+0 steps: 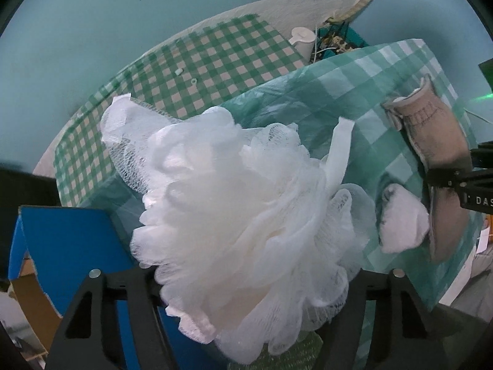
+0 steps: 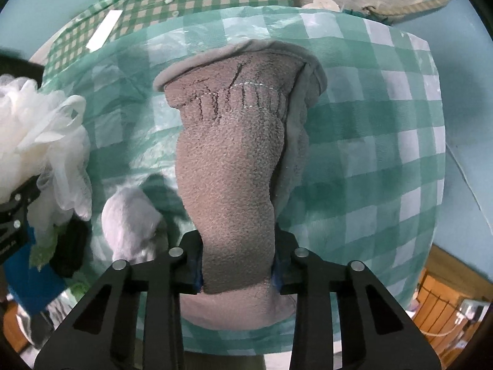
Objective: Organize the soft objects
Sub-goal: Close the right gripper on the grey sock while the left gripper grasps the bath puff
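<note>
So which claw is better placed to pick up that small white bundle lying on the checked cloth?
Neither is free, but probably the right claw: the white bundle lies just beside it. It's clamped on the grey sock, though, and the left claw holds the white mesh pouf.

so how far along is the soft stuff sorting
Nothing looks put away yet. In hand: the right tongs are shut on the grey sock, and the white bath pouf sits between the left tongs, grip unclear. Left: the small white sock lies loose on the checked cloth.
</note>
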A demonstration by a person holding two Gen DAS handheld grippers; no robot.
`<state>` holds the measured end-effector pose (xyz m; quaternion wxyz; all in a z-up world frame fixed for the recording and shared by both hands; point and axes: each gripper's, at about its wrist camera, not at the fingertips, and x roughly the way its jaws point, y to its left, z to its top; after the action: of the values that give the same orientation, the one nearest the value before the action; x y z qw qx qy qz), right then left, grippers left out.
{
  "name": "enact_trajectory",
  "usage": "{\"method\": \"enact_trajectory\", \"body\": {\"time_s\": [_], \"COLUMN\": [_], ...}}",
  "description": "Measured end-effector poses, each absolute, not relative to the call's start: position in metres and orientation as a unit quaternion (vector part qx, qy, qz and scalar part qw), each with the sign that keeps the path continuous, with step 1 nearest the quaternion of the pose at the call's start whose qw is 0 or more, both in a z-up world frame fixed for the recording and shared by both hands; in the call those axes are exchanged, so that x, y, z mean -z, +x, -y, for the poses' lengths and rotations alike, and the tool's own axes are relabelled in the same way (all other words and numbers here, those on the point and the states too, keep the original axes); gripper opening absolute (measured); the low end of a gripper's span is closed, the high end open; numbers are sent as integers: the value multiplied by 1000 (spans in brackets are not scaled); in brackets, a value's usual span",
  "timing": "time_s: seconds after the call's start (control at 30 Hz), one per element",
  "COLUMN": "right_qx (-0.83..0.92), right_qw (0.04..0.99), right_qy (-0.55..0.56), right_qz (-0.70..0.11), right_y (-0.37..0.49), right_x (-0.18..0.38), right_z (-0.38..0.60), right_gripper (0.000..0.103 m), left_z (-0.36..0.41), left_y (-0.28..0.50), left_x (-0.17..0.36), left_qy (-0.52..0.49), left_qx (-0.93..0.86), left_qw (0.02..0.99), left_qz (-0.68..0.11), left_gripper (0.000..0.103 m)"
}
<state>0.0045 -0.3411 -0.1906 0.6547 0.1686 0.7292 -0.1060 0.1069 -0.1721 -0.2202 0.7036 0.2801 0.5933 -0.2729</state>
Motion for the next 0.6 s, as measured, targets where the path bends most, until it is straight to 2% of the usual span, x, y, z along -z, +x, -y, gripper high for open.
{"method": "enact_trajectory", "body": {"time_s": [0.6], "right_qx": [63], "right_qw": [707], "right_qy": [120], "right_qz": [-694], "right_y": [14], "right_x": [138], "right_z": [325], "right_gripper": [28], "left_z": [148], "left_y": [97], "left_x": [169], "left_qy": [230], "left_qx": [272], "left_qw": [741], "left_qz": [-569], "left_gripper": [58]}}
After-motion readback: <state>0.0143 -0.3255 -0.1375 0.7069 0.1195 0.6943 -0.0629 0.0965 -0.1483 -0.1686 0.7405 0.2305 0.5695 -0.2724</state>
